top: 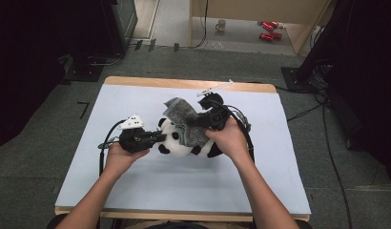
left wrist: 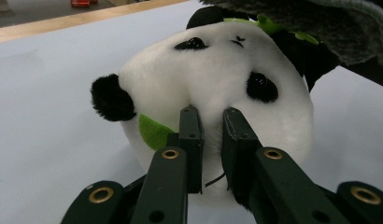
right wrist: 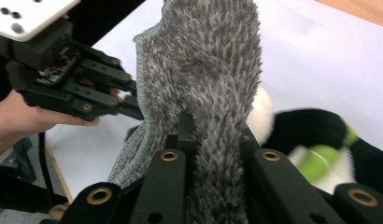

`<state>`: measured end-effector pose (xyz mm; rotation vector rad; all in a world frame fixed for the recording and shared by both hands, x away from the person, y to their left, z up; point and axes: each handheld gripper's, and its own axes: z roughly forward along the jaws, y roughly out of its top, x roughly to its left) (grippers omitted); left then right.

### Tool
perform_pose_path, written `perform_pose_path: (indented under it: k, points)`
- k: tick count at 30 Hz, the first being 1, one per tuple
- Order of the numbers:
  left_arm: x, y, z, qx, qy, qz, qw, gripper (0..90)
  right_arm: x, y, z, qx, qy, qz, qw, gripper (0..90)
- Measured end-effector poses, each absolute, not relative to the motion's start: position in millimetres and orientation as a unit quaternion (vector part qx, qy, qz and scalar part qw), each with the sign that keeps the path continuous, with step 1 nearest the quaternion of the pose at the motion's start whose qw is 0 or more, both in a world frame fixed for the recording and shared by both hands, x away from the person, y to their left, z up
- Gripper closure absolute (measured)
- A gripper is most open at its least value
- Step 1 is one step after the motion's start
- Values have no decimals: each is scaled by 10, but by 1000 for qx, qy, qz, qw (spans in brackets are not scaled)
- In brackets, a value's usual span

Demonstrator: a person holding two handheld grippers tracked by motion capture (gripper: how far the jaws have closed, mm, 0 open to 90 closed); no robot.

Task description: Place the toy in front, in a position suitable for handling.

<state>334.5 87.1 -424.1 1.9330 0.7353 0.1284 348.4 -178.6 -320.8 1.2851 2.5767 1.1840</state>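
A panda plush toy is being kept lying on the white table cover near its middle, and its head is being pinched by the left gripper, whose jaws are being held nearly closed on a fold of white fur below the face. A grey shaggy cloth is being clamped tight between the closed jaws of the right gripper and is being held draped above the panda's body, with the left gripper's black linkage being seen just beside the cloth's edge in the right gripper view.
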Motion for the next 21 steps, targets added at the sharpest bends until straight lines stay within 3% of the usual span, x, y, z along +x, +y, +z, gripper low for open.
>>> perform_pose_path:
  k: [13,21]
  points:
    - [3339,868,-4230,804,303,57,508,802,3477,-1347,-3366,392,847,357,12,805]
    - [3339,854,-4244,812,301,59,497,804,3492,-1412,-3592,403,845,351,15,803]
